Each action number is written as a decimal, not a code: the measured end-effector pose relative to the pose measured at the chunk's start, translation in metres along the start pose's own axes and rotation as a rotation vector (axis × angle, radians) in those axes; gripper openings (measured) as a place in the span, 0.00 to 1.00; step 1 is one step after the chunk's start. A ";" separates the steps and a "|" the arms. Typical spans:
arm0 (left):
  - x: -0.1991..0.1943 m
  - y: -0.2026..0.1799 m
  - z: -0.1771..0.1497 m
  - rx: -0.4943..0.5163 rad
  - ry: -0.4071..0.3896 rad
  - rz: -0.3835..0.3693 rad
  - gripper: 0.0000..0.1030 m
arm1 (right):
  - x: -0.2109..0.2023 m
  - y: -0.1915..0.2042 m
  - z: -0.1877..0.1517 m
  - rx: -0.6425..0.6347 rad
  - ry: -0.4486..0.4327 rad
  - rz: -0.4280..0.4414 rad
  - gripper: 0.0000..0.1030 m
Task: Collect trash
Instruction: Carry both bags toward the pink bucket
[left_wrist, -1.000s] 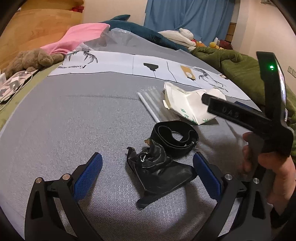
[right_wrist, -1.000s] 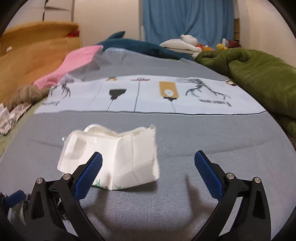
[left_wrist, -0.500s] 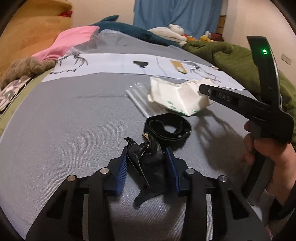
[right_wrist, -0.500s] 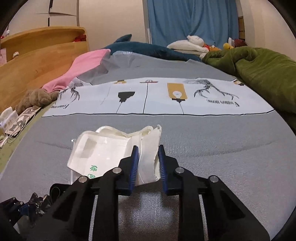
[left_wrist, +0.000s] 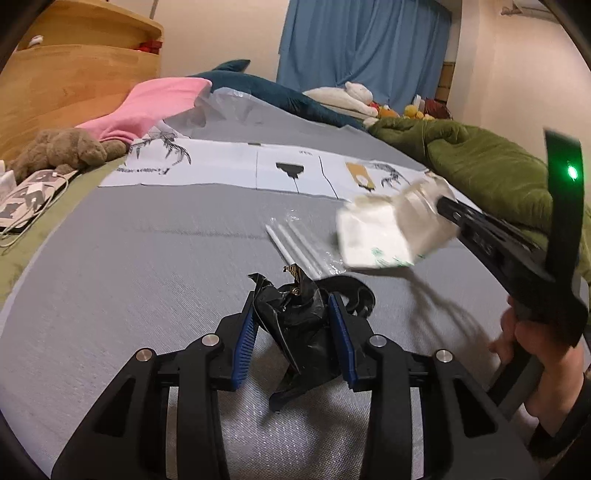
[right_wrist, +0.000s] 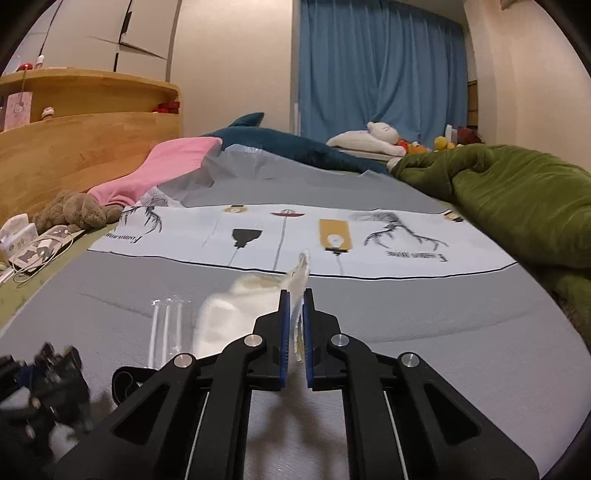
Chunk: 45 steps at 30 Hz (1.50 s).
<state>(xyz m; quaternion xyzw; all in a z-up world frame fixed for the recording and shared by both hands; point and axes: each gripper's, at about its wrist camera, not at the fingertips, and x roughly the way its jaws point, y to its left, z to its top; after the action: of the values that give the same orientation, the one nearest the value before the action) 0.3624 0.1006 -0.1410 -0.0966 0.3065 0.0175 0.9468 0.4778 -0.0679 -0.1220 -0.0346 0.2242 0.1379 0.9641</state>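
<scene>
My left gripper (left_wrist: 293, 321) is shut on a crumpled black wrapper (left_wrist: 295, 325) and holds it just above the grey bed cover. My right gripper (right_wrist: 295, 317) is shut on a white paper bag (right_wrist: 236, 314) and holds it lifted off the cover; the bag also shows in the left wrist view (left_wrist: 388, 232), blurred by motion. A clear packet of white straws (left_wrist: 295, 243) lies on the cover between the two, also in the right wrist view (right_wrist: 166, 325). A black strap loop (left_wrist: 354, 291) lies just behind the wrapper.
A printed white plastic sheet (right_wrist: 295, 236) lies across the bed further back. A green blanket (right_wrist: 517, 206) is heaped on the right. A brown plush toy (left_wrist: 62, 151), pink cloth (left_wrist: 155, 107) and a blue shark plush (right_wrist: 288, 144) lie at the left and back.
Both grippers closed from wide open: the left on the black wrapper, the right on the white bag. Both then lifted their items off the cover.
</scene>
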 end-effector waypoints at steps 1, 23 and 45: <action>-0.004 0.002 0.003 -0.007 -0.010 -0.001 0.37 | -0.003 -0.004 0.001 0.008 -0.001 -0.004 0.06; -0.100 -0.043 0.001 0.084 -0.033 -0.096 0.37 | -0.176 -0.042 0.019 -0.006 -0.056 -0.078 0.05; -0.198 -0.152 -0.075 0.242 0.037 -0.291 0.37 | -0.389 -0.083 -0.062 0.054 -0.035 -0.157 0.05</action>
<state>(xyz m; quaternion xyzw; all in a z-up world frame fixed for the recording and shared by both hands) 0.1722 -0.0582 -0.0591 -0.0256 0.3064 -0.1583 0.9383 0.1400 -0.2525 -0.0058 -0.0234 0.2078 0.0565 0.9763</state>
